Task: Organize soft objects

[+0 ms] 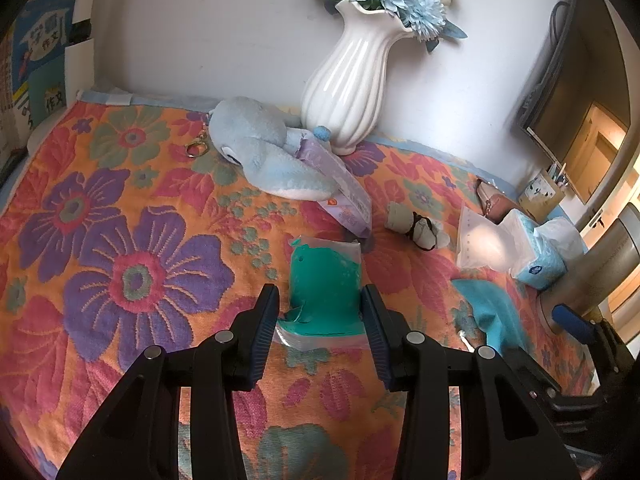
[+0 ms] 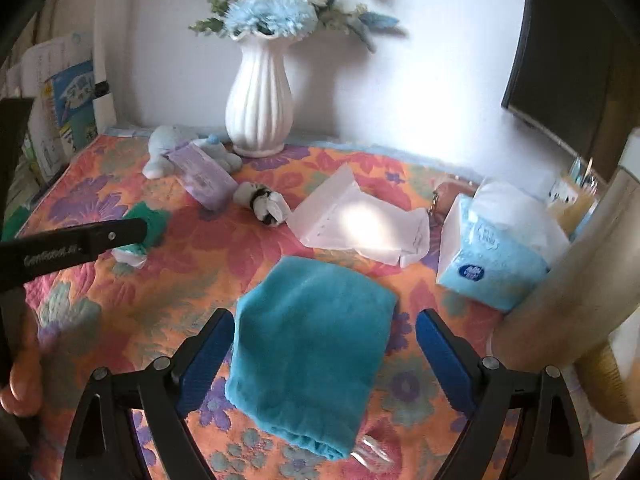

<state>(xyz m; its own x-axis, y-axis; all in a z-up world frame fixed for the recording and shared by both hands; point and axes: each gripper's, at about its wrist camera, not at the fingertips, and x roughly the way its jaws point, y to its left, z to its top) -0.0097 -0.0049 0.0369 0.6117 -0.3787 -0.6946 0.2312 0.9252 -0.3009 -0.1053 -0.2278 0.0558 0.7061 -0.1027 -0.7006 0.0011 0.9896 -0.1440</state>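
Observation:
A green cloth in a clear plastic bag (image 1: 325,280) lies on the flowered tablecloth (image 1: 120,240). My left gripper (image 1: 320,312) is open, its fingers on either side of the bag's near end. A folded teal towel (image 2: 312,340) lies between the open fingers of my right gripper (image 2: 325,344). A light blue plush toy (image 1: 260,148) lies by the white vase (image 1: 348,80), with a purple packet (image 1: 344,192) leaning on it. A rolled pair of white socks (image 1: 416,228) lies to the right. The green bag (image 2: 150,224) also shows in the right wrist view, partly behind the left gripper.
A white plastic bag (image 2: 360,220), a blue tissue pack (image 2: 492,264) and a pink pouch (image 1: 500,200) sit at the right. A metal cylinder (image 1: 600,272) stands at the right edge. Books (image 1: 36,60) stand at the left. A dark monitor (image 1: 568,92) hangs at the back right.

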